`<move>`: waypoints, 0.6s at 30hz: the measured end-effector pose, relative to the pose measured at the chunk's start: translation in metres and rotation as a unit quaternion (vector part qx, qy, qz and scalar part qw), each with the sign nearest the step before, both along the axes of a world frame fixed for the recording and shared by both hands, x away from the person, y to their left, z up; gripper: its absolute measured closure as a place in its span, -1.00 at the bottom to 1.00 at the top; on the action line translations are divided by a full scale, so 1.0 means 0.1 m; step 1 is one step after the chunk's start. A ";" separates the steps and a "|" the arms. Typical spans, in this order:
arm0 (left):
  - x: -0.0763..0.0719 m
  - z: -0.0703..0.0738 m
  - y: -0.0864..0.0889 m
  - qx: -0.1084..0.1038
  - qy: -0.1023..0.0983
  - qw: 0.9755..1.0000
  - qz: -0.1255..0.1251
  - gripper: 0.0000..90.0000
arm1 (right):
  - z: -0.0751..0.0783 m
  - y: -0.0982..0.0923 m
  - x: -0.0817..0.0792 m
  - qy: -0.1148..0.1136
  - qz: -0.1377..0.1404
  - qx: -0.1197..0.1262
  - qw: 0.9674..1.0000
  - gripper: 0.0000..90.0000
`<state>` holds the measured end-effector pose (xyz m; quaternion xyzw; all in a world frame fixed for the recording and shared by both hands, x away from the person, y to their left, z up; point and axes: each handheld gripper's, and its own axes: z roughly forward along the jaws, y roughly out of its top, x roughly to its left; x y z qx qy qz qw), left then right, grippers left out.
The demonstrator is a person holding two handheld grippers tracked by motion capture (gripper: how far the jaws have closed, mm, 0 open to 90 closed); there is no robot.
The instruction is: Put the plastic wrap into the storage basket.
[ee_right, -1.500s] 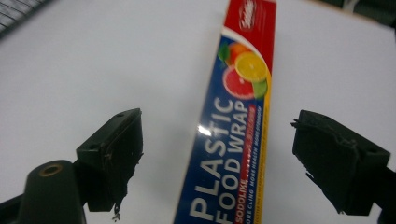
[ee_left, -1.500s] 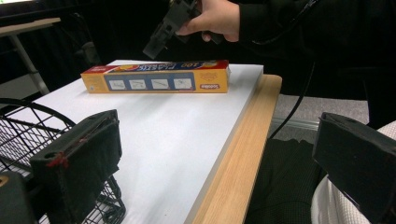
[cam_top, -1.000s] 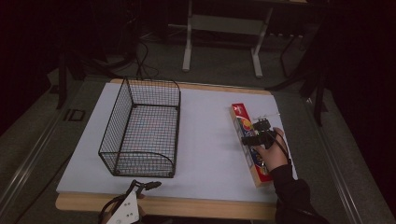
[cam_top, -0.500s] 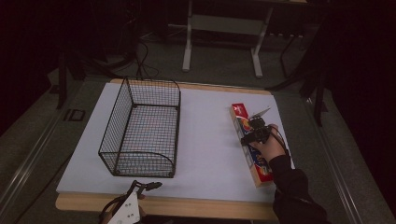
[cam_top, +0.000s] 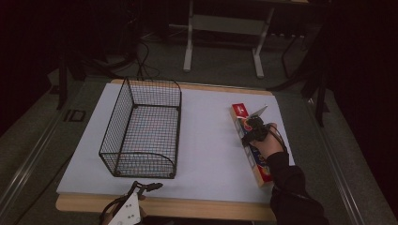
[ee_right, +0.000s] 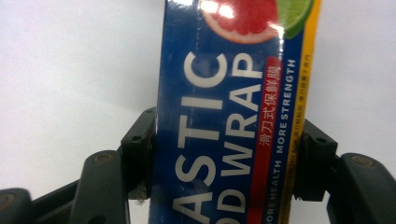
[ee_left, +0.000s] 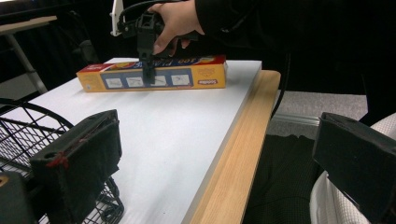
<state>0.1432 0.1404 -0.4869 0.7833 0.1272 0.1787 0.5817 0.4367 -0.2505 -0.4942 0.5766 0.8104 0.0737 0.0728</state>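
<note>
A long blue and yellow plastic wrap box (cam_top: 261, 169) lies along the right side of the white sheet (cam_top: 211, 140). My right gripper (cam_top: 248, 133) comes down on the box's middle, and its jaws have just been closing. In the right gripper view the black pads (ee_right: 140, 156) press both long sides of the box (ee_right: 224, 116), so the right gripper (ee_right: 224, 163) is shut on it. The left gripper view shows the box (ee_left: 187, 77) far off with the right gripper (ee_left: 148, 74) on it. My left gripper (ee_left: 219, 154) stands open at the table's front edge (cam_top: 145, 186), holding nothing.
A black wire basket (cam_top: 117, 122) stands on the left half of the sheet, with nothing in it. The wooden table edge (ee_left: 233, 177) runs along the front. A metal stand's legs (cam_top: 190, 42) are on the floor beyond the table.
My right gripper has shifted slightly left onto the box and its jaws have closed on the box's sides. The left gripper, the basket and the box have stayed put.
</note>
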 end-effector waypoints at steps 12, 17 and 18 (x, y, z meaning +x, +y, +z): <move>0.00 0.00 -0.01 0.002 0.001 1.000 0.001 -0.96 | 0.25 -0.01 -0.04 -0.043 0.000 0.024 0.999 -0.13; 0.01 0.00 0.00 0.002 0.001 1.000 0.000 -0.96 | 0.37 0.04 -0.06 -0.051 0.007 0.030 0.998 -0.13; 0.01 0.00 0.00 0.002 0.001 1.000 0.000 -0.96 | 0.40 0.06 -0.06 -0.053 0.009 0.032 0.998 -0.13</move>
